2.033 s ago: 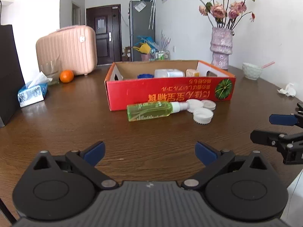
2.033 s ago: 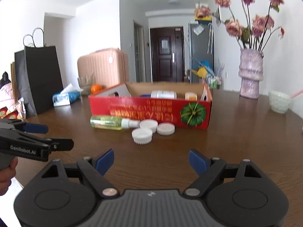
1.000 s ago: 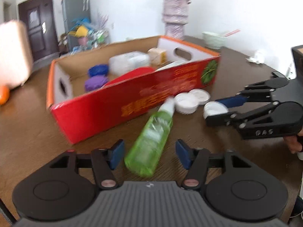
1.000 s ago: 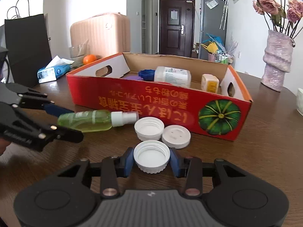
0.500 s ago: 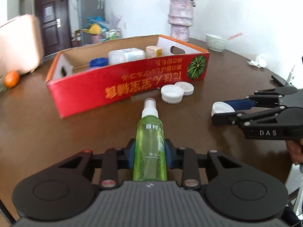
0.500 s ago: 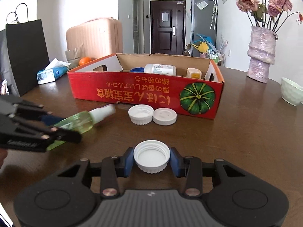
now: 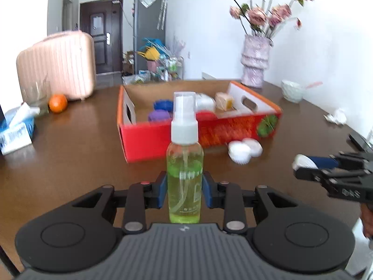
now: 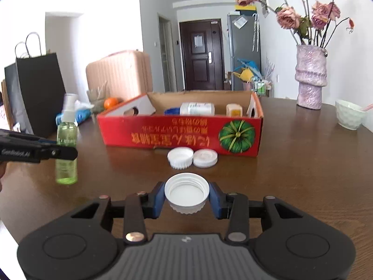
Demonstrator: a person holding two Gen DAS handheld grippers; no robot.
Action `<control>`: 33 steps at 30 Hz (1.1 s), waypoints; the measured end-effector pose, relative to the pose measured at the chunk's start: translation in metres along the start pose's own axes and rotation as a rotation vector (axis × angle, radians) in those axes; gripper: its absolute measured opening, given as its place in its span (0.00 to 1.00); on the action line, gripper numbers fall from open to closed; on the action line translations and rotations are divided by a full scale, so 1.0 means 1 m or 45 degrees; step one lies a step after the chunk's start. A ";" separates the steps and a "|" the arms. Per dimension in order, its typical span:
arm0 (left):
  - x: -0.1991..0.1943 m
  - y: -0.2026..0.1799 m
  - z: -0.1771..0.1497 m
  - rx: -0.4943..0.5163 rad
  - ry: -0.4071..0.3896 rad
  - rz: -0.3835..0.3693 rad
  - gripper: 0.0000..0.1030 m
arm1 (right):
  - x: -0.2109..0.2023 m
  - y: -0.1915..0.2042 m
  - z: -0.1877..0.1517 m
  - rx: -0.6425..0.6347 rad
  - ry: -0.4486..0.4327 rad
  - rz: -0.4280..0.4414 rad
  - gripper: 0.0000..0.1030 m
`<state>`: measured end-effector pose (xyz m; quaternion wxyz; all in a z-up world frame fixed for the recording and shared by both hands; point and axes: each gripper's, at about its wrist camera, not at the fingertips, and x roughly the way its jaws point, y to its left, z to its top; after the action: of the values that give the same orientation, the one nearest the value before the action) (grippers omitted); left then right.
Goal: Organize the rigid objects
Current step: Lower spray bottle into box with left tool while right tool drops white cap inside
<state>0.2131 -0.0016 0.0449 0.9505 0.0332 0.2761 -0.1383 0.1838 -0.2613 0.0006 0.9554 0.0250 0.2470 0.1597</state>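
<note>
My left gripper [image 7: 184,191] is shut on a green spray bottle [image 7: 184,175] and holds it upright above the table; it also shows in the right wrist view [image 8: 66,144]. My right gripper [image 8: 186,197] is shut on a white screw cap [image 8: 186,192], open side up, in front of the red cardboard box [image 8: 181,137]. The box [image 7: 198,130] holds a white bottle [image 8: 197,109], a small yellow item [image 8: 233,110] and blue and purple lids [image 7: 159,116]. Two more white caps [image 8: 192,157] lie on the table by the box's front wall.
A pink suitcase [image 7: 57,66], an orange [image 7: 57,103] and a tissue pack [image 7: 15,130] stand at the back left. A vase of flowers [image 8: 310,79] and a pale bowl [image 8: 349,114] stand at the right. A black paper bag [image 8: 35,93] stands far left.
My left gripper has tilted the spray bottle from lying forward to upright and raised it. My right gripper has lifted the cap a little and drawn back from the box.
</note>
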 end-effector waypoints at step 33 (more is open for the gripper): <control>0.198 0.058 0.105 -0.035 0.051 0.122 0.80 | 0.202 -0.081 0.138 0.203 -0.017 -0.046 0.82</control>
<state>0.4439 -0.0093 0.0271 0.9507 0.0361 0.2951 -0.0883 0.4408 -0.2697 0.0176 0.9548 0.0974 0.2530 0.1222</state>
